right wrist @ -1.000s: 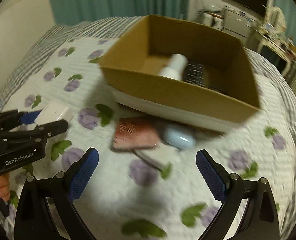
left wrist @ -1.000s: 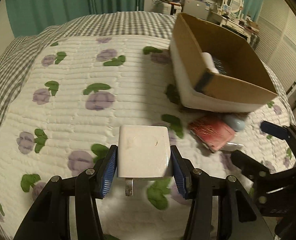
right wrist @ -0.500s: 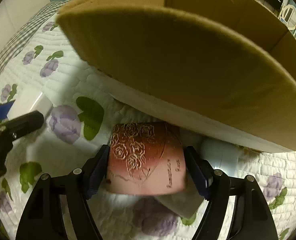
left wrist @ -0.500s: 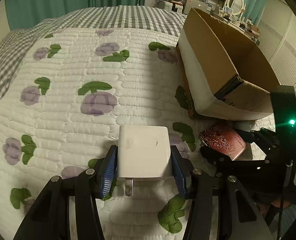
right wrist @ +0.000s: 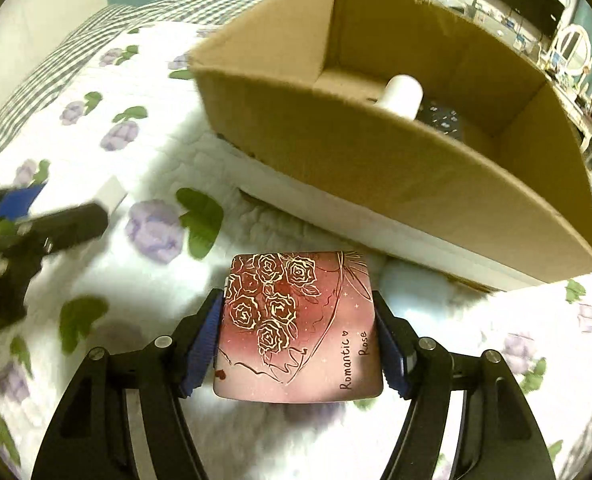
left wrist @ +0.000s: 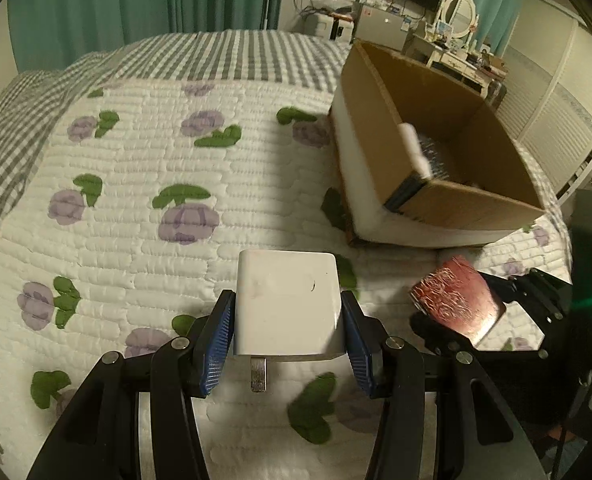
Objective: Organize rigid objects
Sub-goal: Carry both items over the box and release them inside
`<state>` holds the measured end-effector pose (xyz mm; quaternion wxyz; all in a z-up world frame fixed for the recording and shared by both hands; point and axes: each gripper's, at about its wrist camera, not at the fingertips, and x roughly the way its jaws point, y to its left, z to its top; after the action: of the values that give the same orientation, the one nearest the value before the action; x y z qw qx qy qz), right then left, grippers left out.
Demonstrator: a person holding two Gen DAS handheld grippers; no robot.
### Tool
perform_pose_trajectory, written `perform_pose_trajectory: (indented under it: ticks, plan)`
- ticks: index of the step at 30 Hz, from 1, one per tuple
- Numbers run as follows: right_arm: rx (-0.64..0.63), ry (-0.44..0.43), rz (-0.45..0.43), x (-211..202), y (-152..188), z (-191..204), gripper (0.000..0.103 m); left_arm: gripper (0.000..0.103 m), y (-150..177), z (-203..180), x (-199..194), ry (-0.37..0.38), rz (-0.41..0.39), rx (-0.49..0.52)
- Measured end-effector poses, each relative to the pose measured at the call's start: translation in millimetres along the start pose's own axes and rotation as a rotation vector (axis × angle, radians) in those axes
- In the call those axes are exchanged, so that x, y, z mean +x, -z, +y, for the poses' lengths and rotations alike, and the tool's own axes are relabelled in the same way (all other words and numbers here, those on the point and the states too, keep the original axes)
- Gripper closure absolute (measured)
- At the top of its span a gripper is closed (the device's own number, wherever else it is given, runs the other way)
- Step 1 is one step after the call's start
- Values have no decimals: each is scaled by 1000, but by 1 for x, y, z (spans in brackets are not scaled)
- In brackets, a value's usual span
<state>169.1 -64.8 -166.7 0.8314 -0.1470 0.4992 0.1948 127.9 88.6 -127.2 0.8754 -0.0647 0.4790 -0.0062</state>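
Observation:
My left gripper (left wrist: pixel 288 320) is shut on a white plug adapter (left wrist: pixel 286 304) and holds it above the quilt. My right gripper (right wrist: pixel 299 332) is shut on a red rose-printed case (right wrist: pixel 299 324) and holds it just off the bed; the case also shows in the left wrist view (left wrist: pixel 455 300). An open cardboard box (right wrist: pixel 395 152) stands on the bed beyond both grippers, also visible in the left wrist view (left wrist: pixel 435 136). Inside it lie a white bottle (right wrist: pixel 399 94) and a dark item (right wrist: pixel 441 118).
A pale blue rounded object (right wrist: pixel 407 288) lies on the quilt between the case and the box. The left gripper shows blurred at the left of the right wrist view (right wrist: pixel 36 224). The flowered quilt (left wrist: pixel 136 208) spreads left; furniture stands behind the bed.
My right gripper closed on the rose case and lifted it off the quilt, pulling back from the box. My left gripper kept the white adapter and shifted slightly.

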Motion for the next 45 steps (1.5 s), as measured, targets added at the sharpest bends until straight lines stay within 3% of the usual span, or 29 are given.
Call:
perform_pose_trajectory:
  ticks: [8,14,23,32,40,45]
  plan:
    - [36,34,-116,-82,3,-26,34,51,-19,-28,-50,22,-85,53]
    - [36,63,-234,-143,-23,-48,34,51,-50,-50,-85,41,-168,95]
    - [109,69,-343,-181,-70,-90,34,51,-106,-84,-99,66,-223,150]
    - [171,51,-340,-145,-111,-138,34,51,-139,-118,-41,75,-176,204]
    - [211,38,-265,-69,-120,-166,34,51,-133,-137,34,57,-71,253]
    - [232,29,-240,-41,-117,-173,34,51,-131,-140,59,53,-47,262]
